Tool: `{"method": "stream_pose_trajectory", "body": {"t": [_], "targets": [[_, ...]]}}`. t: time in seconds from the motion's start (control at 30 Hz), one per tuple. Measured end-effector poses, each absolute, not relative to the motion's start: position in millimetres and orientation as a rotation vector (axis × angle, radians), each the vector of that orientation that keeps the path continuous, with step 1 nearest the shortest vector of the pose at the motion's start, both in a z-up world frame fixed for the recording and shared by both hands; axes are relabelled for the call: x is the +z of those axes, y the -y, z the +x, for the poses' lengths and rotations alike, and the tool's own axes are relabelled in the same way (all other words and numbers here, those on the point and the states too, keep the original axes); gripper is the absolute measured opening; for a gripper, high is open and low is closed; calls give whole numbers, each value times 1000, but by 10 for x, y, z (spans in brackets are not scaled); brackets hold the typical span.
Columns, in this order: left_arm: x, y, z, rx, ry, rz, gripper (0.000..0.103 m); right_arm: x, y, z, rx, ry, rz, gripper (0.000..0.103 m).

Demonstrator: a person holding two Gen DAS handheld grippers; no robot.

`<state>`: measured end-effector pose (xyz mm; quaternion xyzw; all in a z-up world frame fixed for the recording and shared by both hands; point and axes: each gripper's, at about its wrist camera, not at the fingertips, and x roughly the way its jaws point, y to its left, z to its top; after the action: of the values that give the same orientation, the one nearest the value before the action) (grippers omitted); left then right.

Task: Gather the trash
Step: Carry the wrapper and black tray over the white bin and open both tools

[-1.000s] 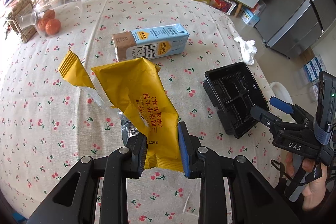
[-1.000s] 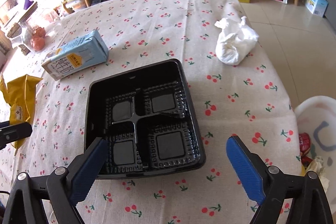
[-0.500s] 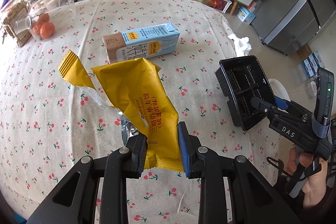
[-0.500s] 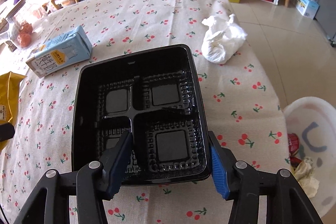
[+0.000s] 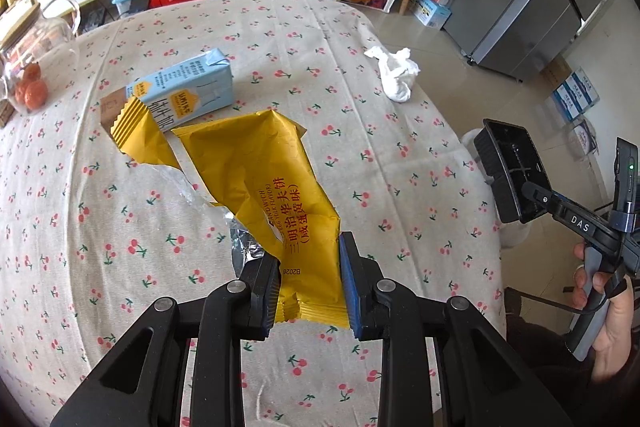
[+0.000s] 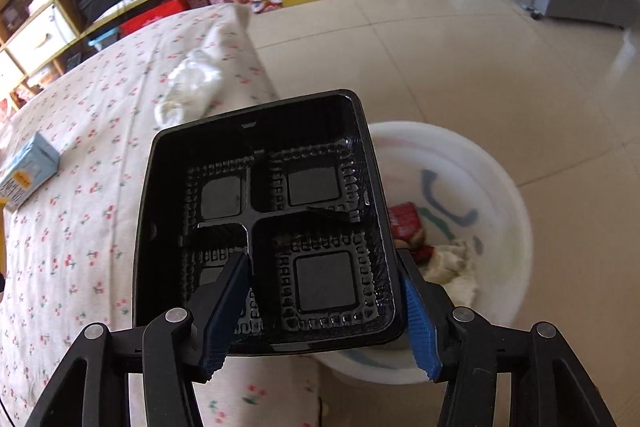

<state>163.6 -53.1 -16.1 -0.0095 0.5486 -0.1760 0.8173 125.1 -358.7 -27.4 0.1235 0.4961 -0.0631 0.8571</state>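
Gripping a crumpled yellow foil snack wrapper (image 5: 256,179) by its lower end, the left gripper (image 5: 308,287) is holding it above the cherry-print tablecloth (image 5: 400,163), its torn strip trailing toward a light-blue milk carton (image 5: 180,95) lying on its side near the table's far left. A wadded white tissue (image 5: 394,75) is sitting by the far right edge. The right gripper (image 6: 320,311) is clamping a black plastic four-compartment tray (image 6: 264,211), one pad inside against the centre divider, the other outside the right wall, and is holding it past the table's right edge, partly over a white plastic bin (image 6: 500,195) on the floor holding red wrappers and tissue. A hand (image 5: 608,315) is grasping that gripper's handle.
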Motion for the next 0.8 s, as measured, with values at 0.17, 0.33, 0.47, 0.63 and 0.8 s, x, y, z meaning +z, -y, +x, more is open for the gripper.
{"method": "stream_pose_trajectory", "body": {"t": [0.17, 0.33, 0.47, 0.63, 0.8], "targets": [[-172, 868, 1574, -427, -1168, 11, 29, -371, 4015, 1124, -209, -1064, 308, 62], [-176, 1161, 1516, -471, -1161, 39, 29, -370, 4244, 1113, -242, -1047, 327, 65], [-190, 1353, 1462, -496, -1151, 83, 29, -348, 4360, 1064, -226, -1043, 368, 75], [-184, 1600, 1412, -532, -1144, 132, 29, -227, 4437, 879, -221, -1039, 341, 75], [-174, 1908, 1371, -575, -1138, 186, 29, -87, 4596, 582, -244, -1007, 336, 77]]}}
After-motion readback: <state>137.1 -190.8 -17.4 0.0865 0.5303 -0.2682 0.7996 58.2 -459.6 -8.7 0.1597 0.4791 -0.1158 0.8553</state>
